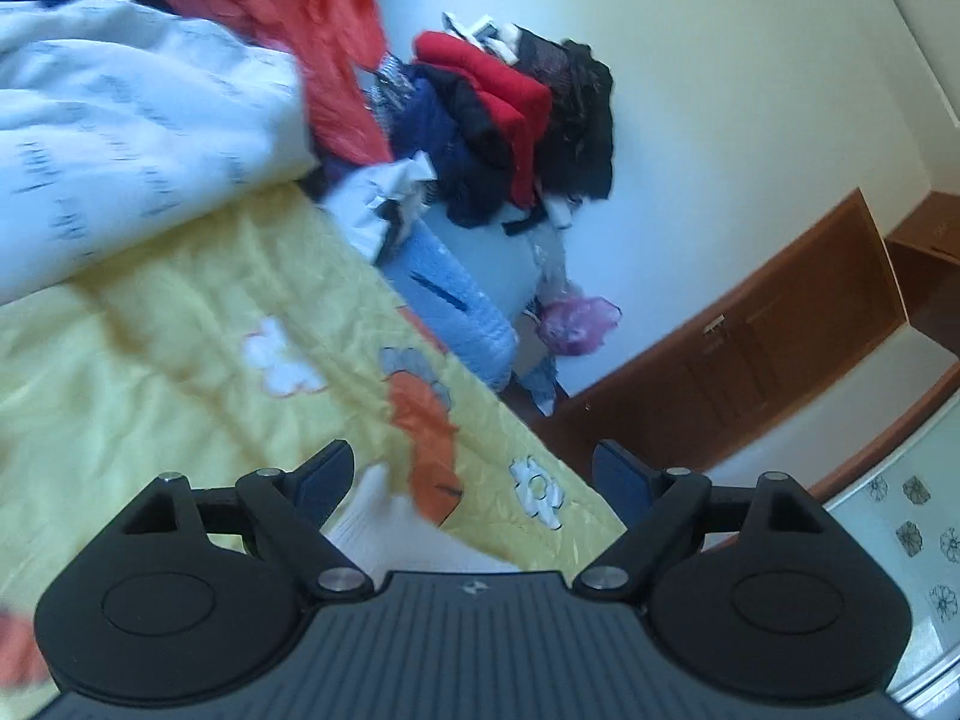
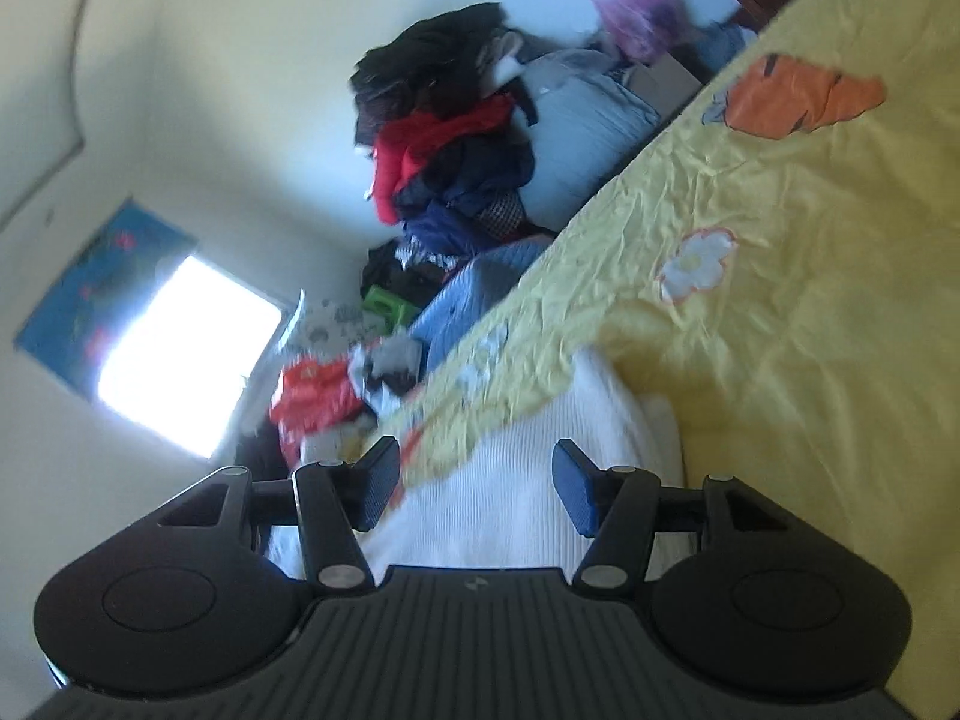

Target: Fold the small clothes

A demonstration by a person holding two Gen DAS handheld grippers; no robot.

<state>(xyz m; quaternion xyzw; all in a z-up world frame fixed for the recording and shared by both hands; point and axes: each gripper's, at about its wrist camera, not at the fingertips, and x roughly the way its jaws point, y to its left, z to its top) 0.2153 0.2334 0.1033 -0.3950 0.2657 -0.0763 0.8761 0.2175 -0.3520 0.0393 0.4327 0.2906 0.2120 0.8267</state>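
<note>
A small white ribbed garment (image 2: 528, 480) lies on the yellow bedspread (image 2: 780, 312). My right gripper (image 2: 477, 483) is open just above it, the cloth showing between its fingers. In the left wrist view a corner of the white garment (image 1: 390, 525) shows low between the fingers of my left gripper (image 1: 474, 483), which is open and empty above the yellow bedspread (image 1: 180, 330).
A white printed duvet (image 1: 120, 120) and a red plastic bag (image 1: 312, 30) lie at the bed's head. A pile of dark and red clothes (image 1: 510, 114) sits on a blue bag beside the bed. A brown cabinet (image 1: 750, 348) stands along the wall. A bright window (image 2: 186, 354) shows.
</note>
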